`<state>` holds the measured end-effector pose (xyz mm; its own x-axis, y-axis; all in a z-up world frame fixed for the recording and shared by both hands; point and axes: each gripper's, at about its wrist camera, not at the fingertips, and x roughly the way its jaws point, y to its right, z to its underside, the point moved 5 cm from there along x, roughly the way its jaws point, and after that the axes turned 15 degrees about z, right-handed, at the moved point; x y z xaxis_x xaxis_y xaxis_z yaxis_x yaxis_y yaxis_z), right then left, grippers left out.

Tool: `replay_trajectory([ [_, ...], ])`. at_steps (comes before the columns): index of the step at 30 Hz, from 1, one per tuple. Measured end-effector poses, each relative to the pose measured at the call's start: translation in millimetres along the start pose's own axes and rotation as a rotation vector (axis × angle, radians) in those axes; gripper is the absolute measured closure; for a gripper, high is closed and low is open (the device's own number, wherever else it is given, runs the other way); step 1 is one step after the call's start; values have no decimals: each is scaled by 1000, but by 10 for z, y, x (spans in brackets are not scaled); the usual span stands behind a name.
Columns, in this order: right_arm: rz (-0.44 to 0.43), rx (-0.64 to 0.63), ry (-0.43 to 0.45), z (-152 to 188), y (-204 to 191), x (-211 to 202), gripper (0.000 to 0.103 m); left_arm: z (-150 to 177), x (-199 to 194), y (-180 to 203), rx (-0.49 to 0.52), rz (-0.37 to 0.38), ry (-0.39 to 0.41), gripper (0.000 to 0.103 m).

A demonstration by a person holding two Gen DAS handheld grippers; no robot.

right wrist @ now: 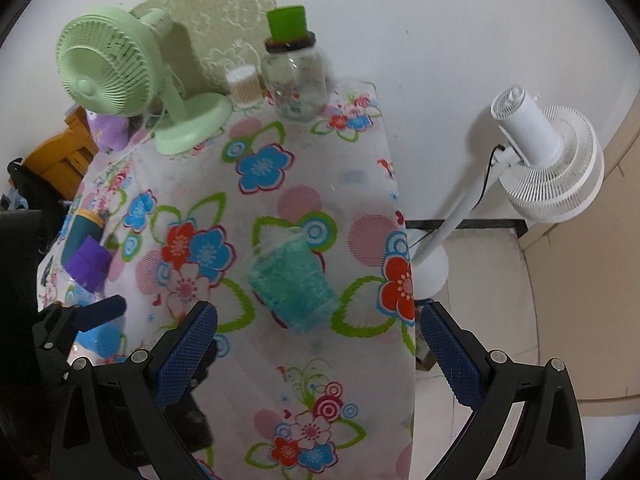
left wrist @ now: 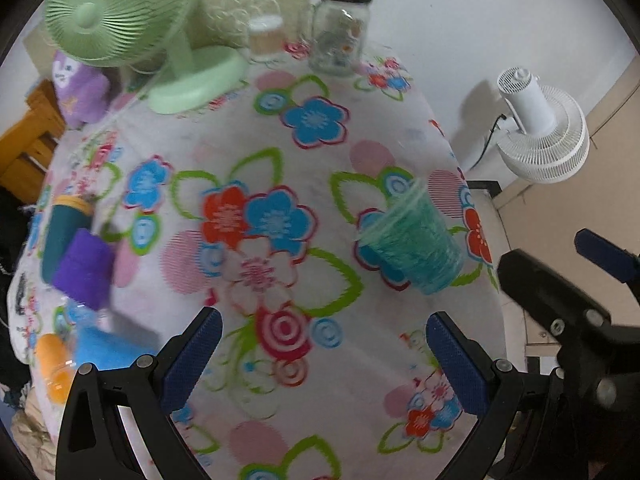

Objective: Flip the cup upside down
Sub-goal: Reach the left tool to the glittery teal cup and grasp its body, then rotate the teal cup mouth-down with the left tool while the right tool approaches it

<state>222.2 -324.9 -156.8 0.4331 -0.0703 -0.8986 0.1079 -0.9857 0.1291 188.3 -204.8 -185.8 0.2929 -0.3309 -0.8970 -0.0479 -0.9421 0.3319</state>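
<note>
Ahead of the right hand-held gripper (right wrist: 318, 354), between the lines of its two spread fingers, a teal translucent cup (right wrist: 290, 282) sits on the flowered counter (right wrist: 256, 368). Its narrower end is on the cloth and its wider, clear rim is up, tilted slightly; blur hides finer detail. Nothing sits between the blue pads (right wrist: 188, 354), so this hand-held gripper is open and empty, apart from the cup.

From the left hand-held gripper (left wrist: 324, 354), the same cup (left wrist: 412, 246) lies forward and to the right, near the counter's right edge. This one too has its fingers wide apart with nothing held. The right hand-held gripper (left wrist: 560, 280) shows beside it at the right.

Forward and left of both stand a purple cup (left wrist: 84, 268) and, just behind it, a dark teal container (left wrist: 66, 232) with a yellow rim. Far ahead at the back of the counter stand a green desk fan (right wrist: 120, 80), a small cylinder of sticks (right wrist: 245, 84) and a glass jar (right wrist: 296, 76) with a green cup on its lid. A white floor fan (right wrist: 548, 168) stands off to the right, beyond the counter.
</note>
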Motion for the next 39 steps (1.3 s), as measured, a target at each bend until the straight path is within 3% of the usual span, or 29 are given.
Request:
replay_trajectory([
  [6, 5, 22, -37, 3, 134, 284, 1, -108, 375, 183, 62, 40, -19, 0],
  [16, 24, 93, -119, 133, 389, 715, 1, -225, 820, 412, 235, 27, -57, 0],
  [21, 33, 123, -145, 205, 467, 842, 1, -295, 966, 497, 333, -39, -51, 0],
  [29, 33, 168, -167, 259, 539, 927, 1, -313, 1060, 492, 321, -2, -66, 0],
  [32, 31, 171, -169, 257, 520, 935, 1, -303, 1061, 493, 309, 21, -64, 14],
  [37, 18, 165, -172, 258, 430, 943, 1, -261, 1066, 405, 247, 72, -92, 53],
  [39, 13, 159, -173, 268, 400, 932, 1, -242, 1036, 376, 242, 68, -85, 60],
])
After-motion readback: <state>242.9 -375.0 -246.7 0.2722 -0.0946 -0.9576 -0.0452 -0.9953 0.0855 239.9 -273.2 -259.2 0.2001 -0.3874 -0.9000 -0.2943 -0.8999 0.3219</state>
